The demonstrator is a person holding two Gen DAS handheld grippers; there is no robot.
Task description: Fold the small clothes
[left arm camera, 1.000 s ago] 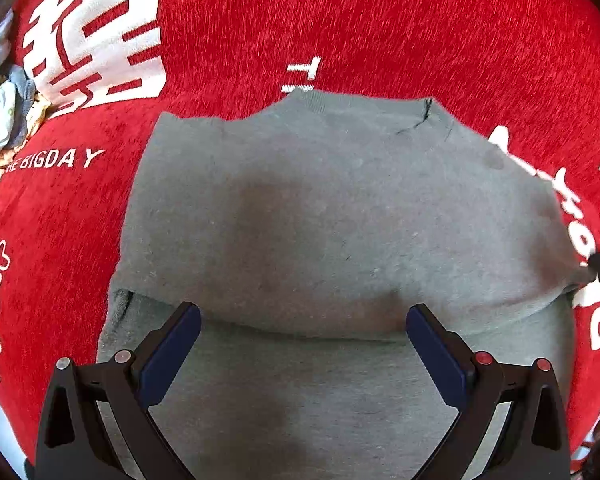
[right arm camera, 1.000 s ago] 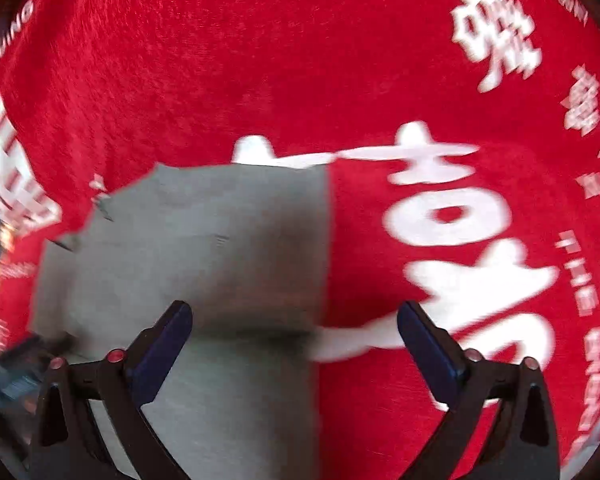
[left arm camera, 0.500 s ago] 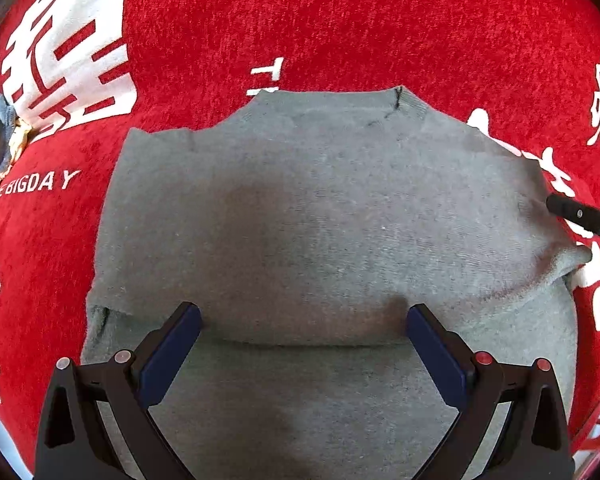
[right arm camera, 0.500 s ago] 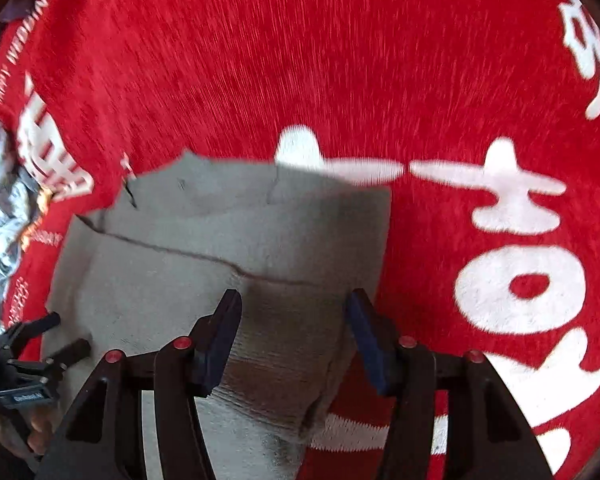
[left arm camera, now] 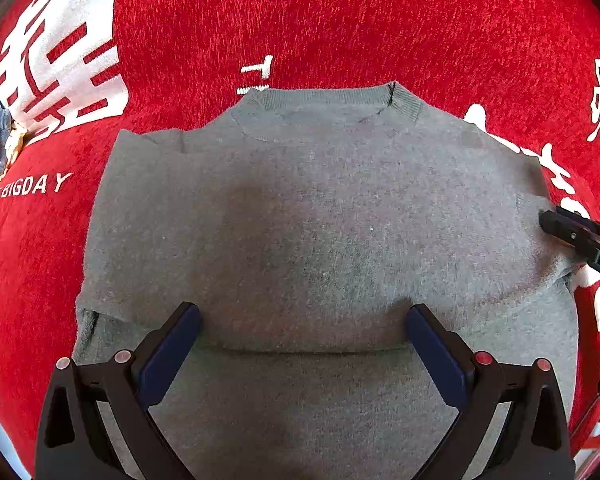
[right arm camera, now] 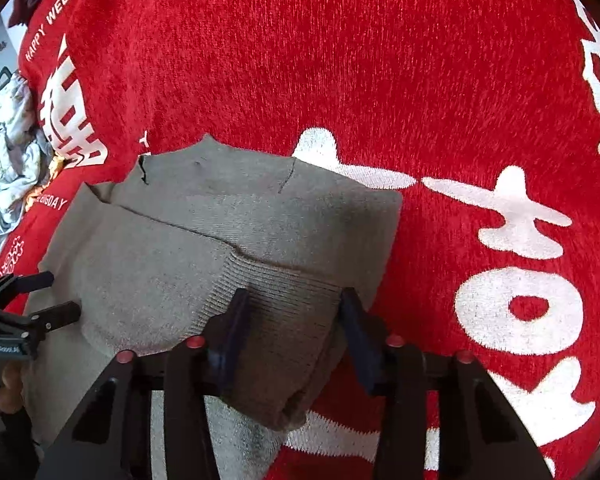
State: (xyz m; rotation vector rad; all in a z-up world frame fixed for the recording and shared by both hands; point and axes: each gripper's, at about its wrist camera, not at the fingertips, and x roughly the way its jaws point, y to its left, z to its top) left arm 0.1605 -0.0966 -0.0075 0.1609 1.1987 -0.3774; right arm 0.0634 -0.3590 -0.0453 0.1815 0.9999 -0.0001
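Grey sweater (left arm camera: 320, 220) lies mid-frame on the red cloth (left arm camera: 340, 20), the right tool (right arm camera: 292, 312) closing around its ribbed cuff (right arm camera: 284, 292) and the left tool (left arm camera: 300, 332) wide over it; next, I judge, grip and fold the sleeve inward.

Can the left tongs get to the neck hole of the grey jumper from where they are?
Probably yes. The left tongs hang open over the grey jumper, and nothing lies between them and its neck hole, only flat cloth; the right tongs are closing on a cuff off to the side.
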